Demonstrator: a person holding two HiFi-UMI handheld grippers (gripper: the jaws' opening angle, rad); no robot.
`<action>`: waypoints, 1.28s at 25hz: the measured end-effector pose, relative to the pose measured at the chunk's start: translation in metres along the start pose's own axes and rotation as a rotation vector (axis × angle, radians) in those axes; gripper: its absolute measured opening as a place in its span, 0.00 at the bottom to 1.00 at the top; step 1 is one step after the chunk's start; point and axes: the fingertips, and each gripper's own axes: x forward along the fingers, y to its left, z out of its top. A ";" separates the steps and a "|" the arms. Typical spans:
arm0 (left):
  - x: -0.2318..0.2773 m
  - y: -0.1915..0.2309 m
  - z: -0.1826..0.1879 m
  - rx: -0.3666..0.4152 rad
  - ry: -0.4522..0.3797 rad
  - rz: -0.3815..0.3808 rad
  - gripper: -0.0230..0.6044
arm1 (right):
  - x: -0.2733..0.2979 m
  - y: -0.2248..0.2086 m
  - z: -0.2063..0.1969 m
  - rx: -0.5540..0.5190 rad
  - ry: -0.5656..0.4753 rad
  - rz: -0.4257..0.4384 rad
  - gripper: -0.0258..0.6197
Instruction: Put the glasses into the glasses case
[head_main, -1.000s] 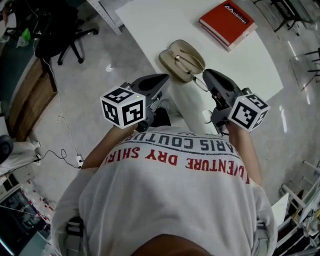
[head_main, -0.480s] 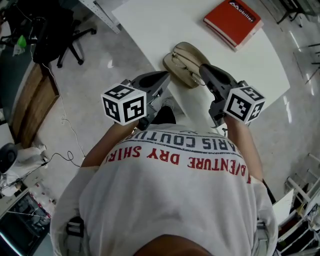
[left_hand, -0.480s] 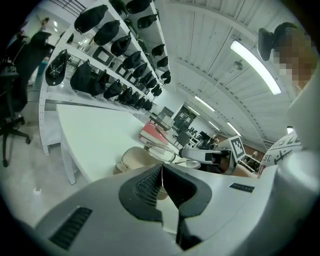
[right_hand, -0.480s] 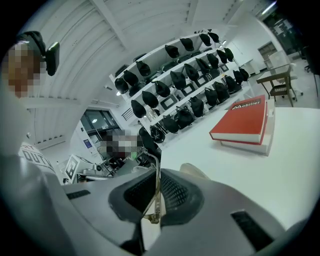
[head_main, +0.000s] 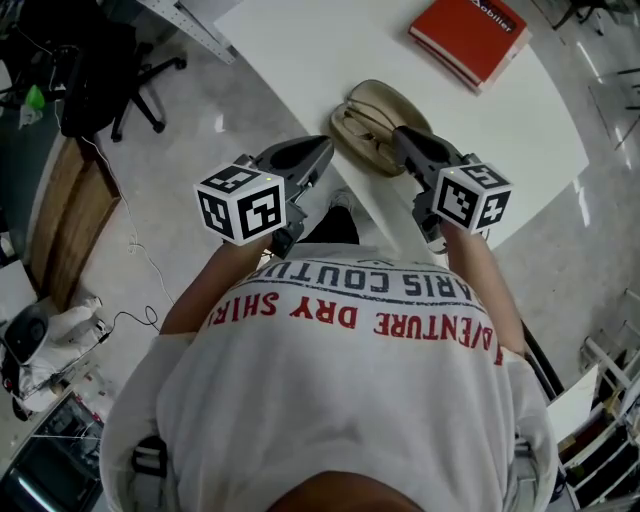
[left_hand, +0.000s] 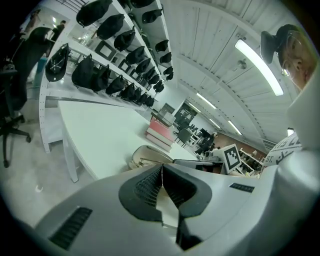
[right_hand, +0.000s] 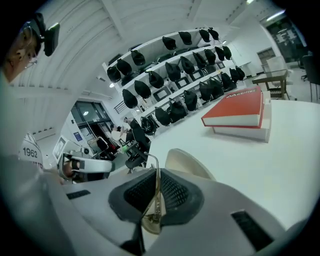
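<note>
Right tongs (right_hand: 156, 171) pinching glasses (right_hand: 152, 220) at open case (head_main: 362, 112).
Left tongs (left_hand: 161, 167) pressed together, empty, near the case at table (head_main: 320, 50) edge.

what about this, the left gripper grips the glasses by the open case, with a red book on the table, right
No: the right gripper grips the glasses, as the right gripper view shows. Open case and red book are right.

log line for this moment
right claw: shut on glasses | glasses: at open case | left claw: shut, empty
</note>
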 end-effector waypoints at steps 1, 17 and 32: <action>0.000 0.003 0.001 0.000 0.004 -0.003 0.08 | 0.004 -0.001 -0.002 -0.009 0.006 -0.009 0.10; 0.015 0.030 0.010 0.044 0.094 -0.079 0.08 | 0.031 -0.015 -0.029 -0.161 0.107 -0.100 0.10; 0.028 0.035 0.017 0.058 0.104 -0.121 0.08 | 0.033 -0.012 -0.036 -0.315 0.217 -0.126 0.25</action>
